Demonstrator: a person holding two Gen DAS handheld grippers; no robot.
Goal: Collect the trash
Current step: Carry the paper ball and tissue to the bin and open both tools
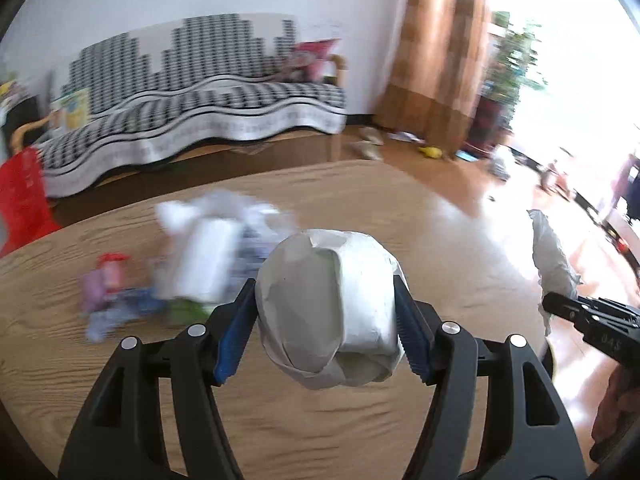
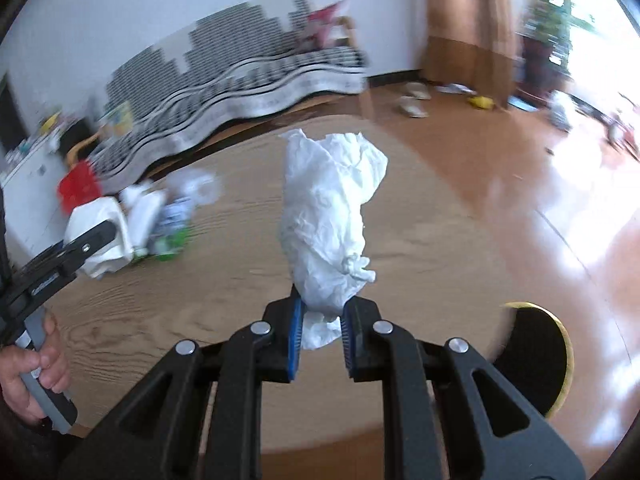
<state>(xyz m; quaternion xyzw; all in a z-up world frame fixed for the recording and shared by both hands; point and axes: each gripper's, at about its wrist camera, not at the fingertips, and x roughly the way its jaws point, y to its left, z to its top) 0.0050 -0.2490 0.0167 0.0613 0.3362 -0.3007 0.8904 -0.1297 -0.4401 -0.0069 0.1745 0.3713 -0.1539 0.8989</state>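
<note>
A white paper-wrapped bundle (image 1: 328, 300) is held above the table (image 1: 80, 360). A crumpled white tissue (image 2: 328, 216) stands upright, pinched at its base. Blurred mixed litter (image 1: 192, 264) lies heaped on the table.

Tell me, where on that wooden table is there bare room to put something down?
The table is bare along its near edge, below both tongs, and across its right side toward the shiny floor. It is crowded only at the far left, where the trash pile of wrappers and tissues lies.

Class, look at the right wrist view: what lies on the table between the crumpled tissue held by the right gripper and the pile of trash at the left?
Nothing: in that view, only bare wooden table separates the tissue from the pile.
</note>
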